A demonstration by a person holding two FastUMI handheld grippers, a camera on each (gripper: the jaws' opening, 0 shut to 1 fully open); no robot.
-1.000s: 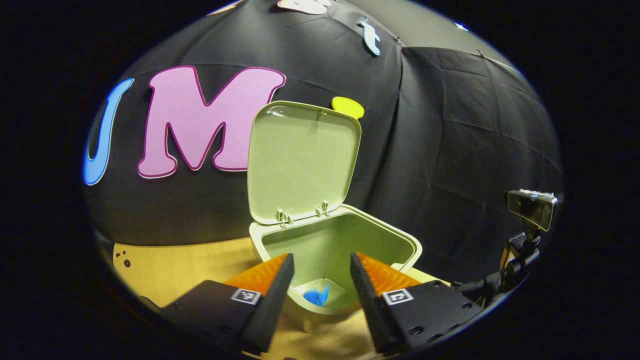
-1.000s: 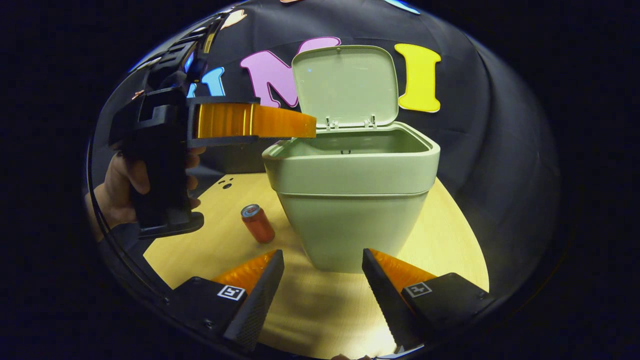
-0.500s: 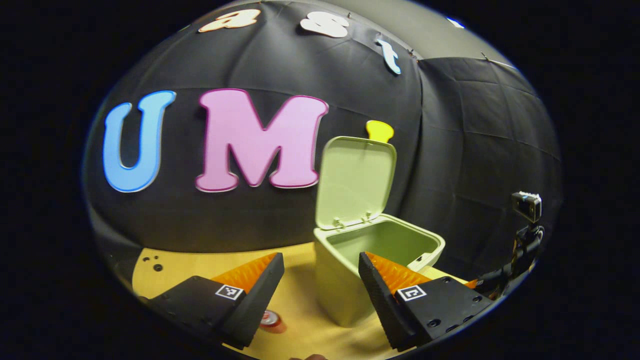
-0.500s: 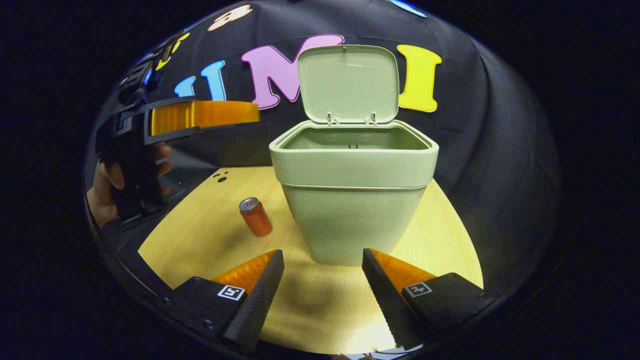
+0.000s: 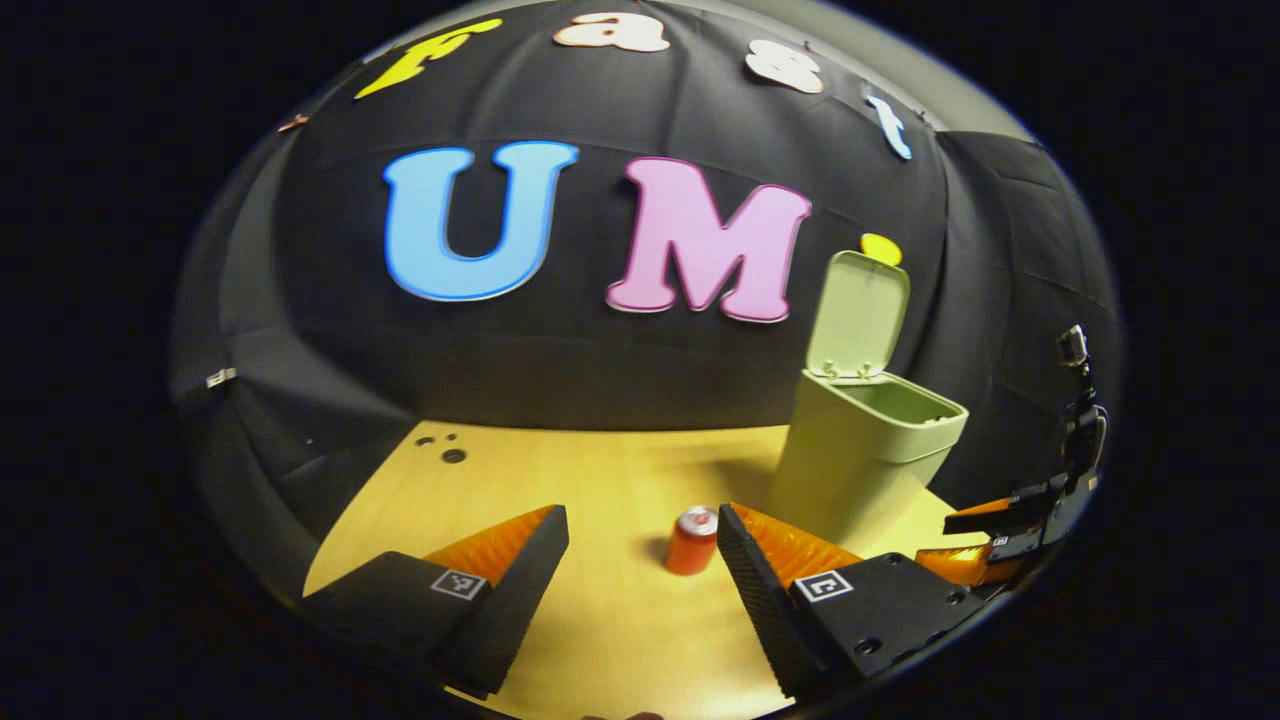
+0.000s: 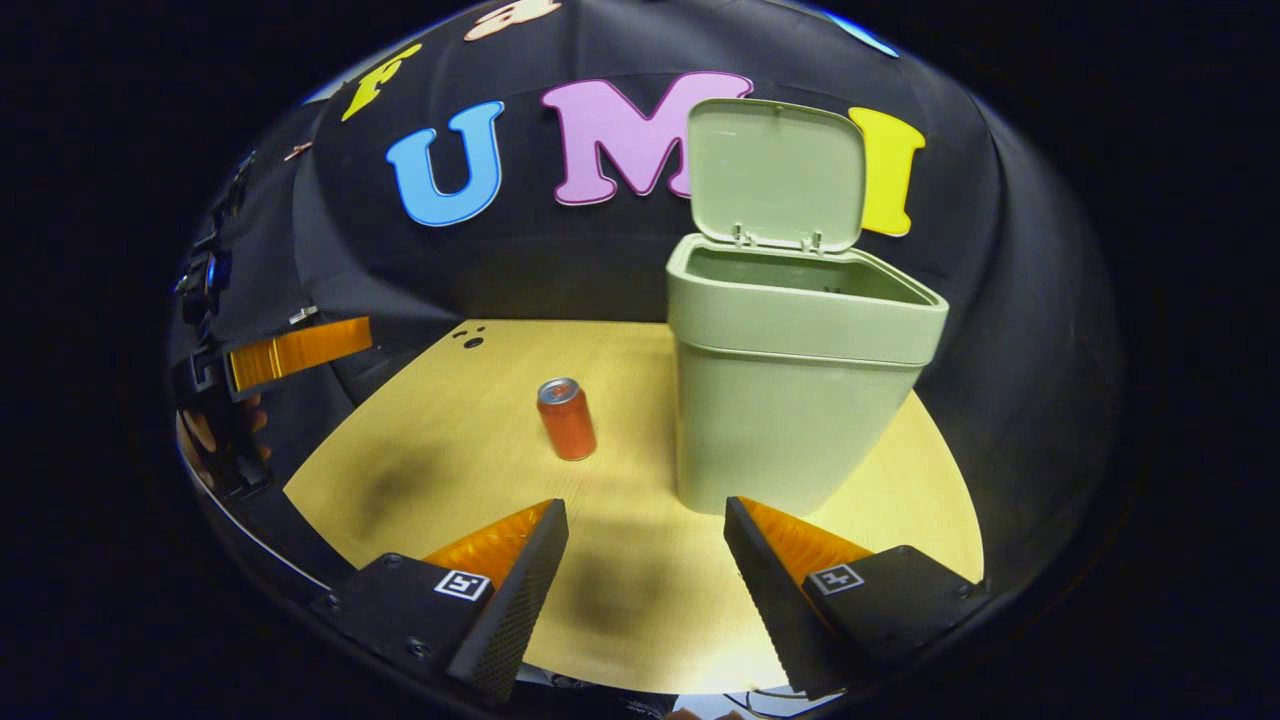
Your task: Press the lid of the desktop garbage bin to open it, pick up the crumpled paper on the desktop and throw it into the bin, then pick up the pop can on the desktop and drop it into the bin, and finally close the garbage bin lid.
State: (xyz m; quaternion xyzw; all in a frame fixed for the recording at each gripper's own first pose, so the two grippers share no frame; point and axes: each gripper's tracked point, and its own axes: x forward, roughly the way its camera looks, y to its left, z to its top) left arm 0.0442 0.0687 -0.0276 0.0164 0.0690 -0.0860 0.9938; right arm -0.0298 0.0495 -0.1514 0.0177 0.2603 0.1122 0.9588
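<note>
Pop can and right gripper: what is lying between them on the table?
Nothing: in the right gripper view, bare table runs from the open right gripper to the upright pop can. The garbage bin stands beside that path.

Bare table (image 6: 430, 470) left of pop can (image 6: 567, 419), narrow gap between can and open-lidded bin (image 6: 790, 400)

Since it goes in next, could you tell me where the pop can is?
The red cylindrical metal pop can stands upright on the wooden table, left of the open green plastic bin in the right gripper view.
</note>
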